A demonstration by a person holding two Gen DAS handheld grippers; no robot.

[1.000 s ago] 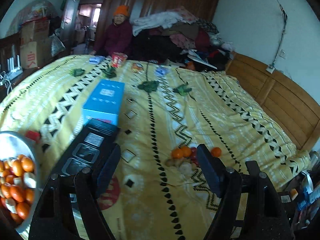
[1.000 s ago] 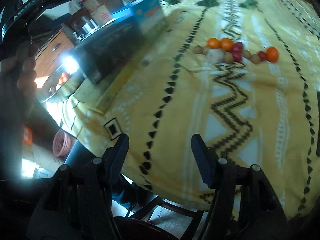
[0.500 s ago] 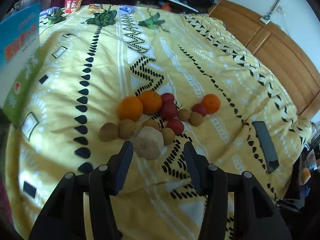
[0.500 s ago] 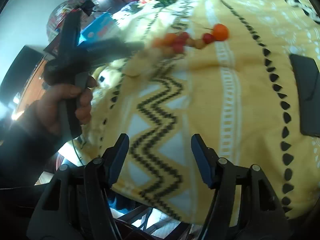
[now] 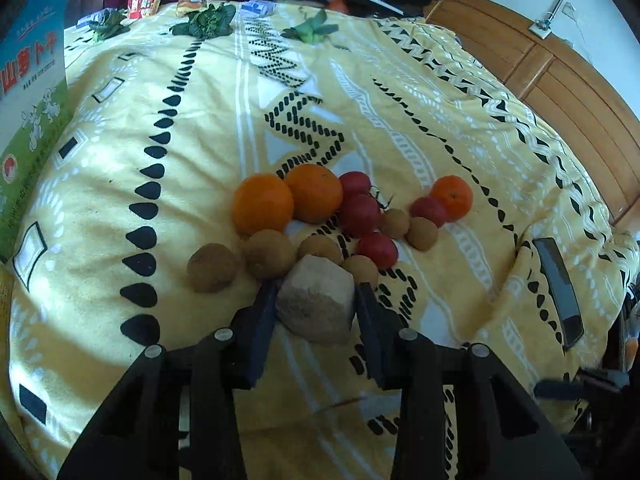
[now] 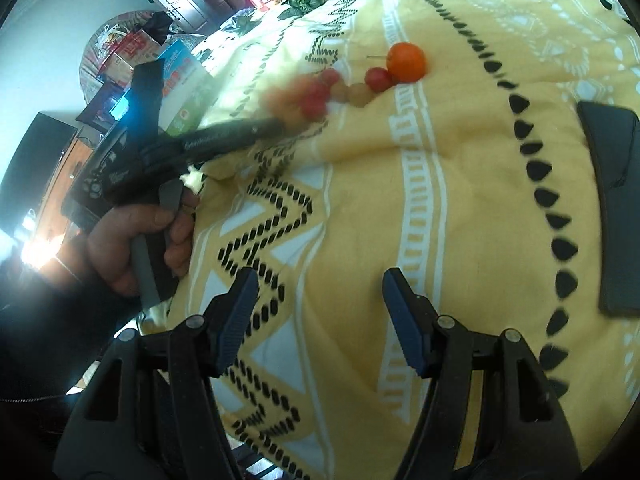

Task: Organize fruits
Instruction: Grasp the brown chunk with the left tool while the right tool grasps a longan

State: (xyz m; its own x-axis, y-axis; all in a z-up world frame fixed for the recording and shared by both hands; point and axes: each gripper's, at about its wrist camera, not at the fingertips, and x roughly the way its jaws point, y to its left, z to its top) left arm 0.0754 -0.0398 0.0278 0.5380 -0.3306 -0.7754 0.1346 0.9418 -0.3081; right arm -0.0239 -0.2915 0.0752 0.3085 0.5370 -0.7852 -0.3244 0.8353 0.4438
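**Left jaws closing, right jaws apart**

The left gripper [image 5: 316, 300] points steeply down, its jaws having just been closing, and both pads now touch the pale lump [image 5: 316, 304] between them. A bare hand [image 6: 140, 240] in a dark sleeve grips its handle. The right gripper [image 6: 318, 316] hangs tilted down, jaws apart and empty.

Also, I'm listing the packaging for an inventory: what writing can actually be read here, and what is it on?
"山…卜干": large red characters on the blue-and-green box; the second character is unclear.
Smaller line beneath them on the box: too small to read.
Red snack packet: print too small to read.
White lettering along the left tool, seen from the right wrist: blurred, unreadable.
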